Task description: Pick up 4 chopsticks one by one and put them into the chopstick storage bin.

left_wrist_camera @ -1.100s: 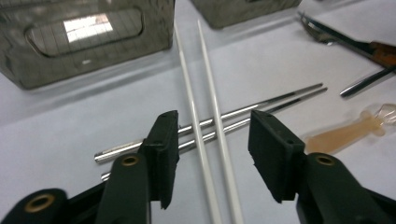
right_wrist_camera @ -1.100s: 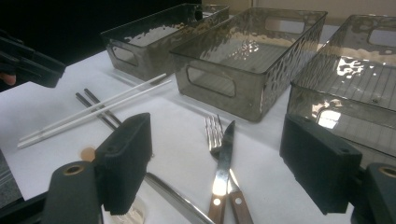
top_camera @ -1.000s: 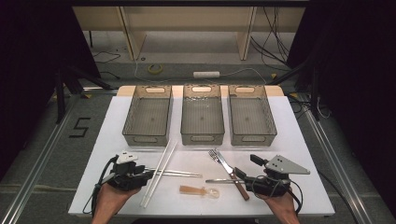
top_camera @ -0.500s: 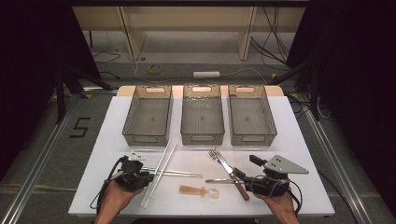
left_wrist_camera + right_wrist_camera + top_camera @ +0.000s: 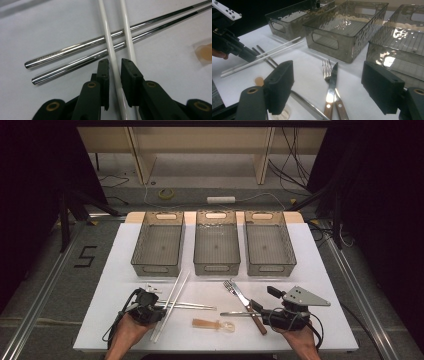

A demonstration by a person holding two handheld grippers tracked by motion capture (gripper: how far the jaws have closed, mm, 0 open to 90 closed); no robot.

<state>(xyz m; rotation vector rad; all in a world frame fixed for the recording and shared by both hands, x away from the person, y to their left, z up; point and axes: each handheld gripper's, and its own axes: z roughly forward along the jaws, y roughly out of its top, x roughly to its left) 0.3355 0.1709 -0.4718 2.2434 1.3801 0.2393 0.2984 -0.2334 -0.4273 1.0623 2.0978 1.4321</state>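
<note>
White chopstick (image 5: 113, 56), lengthwise between jaws.

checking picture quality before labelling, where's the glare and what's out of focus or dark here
Left gripper view: bright streaks along the steel chopsticks; the left gripper is soft up close. Right gripper view: glare on the middle bin's floor and the knife blade; the right gripper pads are blurred. High view: the white table is evenly lit, with black surroundings at both sides.
</note>
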